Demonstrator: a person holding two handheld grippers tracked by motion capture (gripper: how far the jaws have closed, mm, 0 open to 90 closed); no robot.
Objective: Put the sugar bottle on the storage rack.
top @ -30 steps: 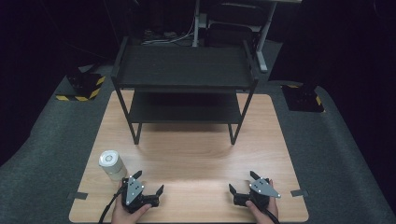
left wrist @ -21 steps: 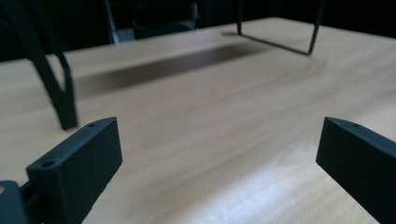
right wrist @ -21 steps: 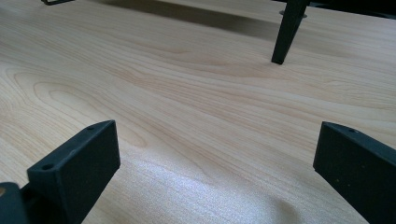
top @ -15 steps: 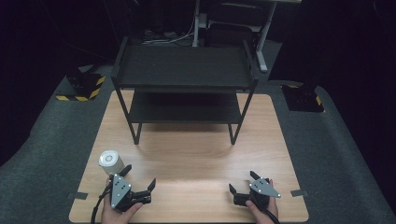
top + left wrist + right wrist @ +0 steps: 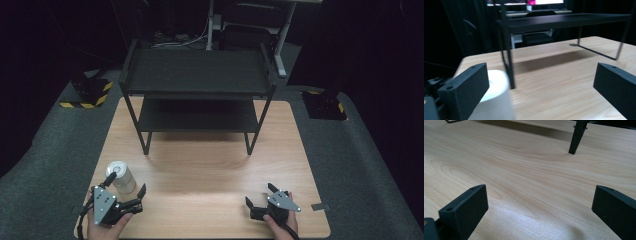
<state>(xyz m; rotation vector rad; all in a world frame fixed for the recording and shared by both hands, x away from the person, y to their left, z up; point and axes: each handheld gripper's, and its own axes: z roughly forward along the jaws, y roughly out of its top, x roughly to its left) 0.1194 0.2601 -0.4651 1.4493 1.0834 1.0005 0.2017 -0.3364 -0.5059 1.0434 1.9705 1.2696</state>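
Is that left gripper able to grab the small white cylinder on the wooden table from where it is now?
Probably yes. The left gripper is open, and the small white cylinder stands upright just ahead, off-centre behind one jaw. Nothing lies between them, but it looks to need a slight sideways shift first.

Dim room, black surroundings; wooden table (image 5: 210,170) lit from above, evenly bright. Soft shadow under the black shelf rack (image 5: 197,75). Pale sheen on the wood just ahead of the right gripper (image 5: 541,202). White cylinder (image 5: 495,100) beside the left gripper (image 5: 541,82) smeared, out of focus. High view slightly soft.
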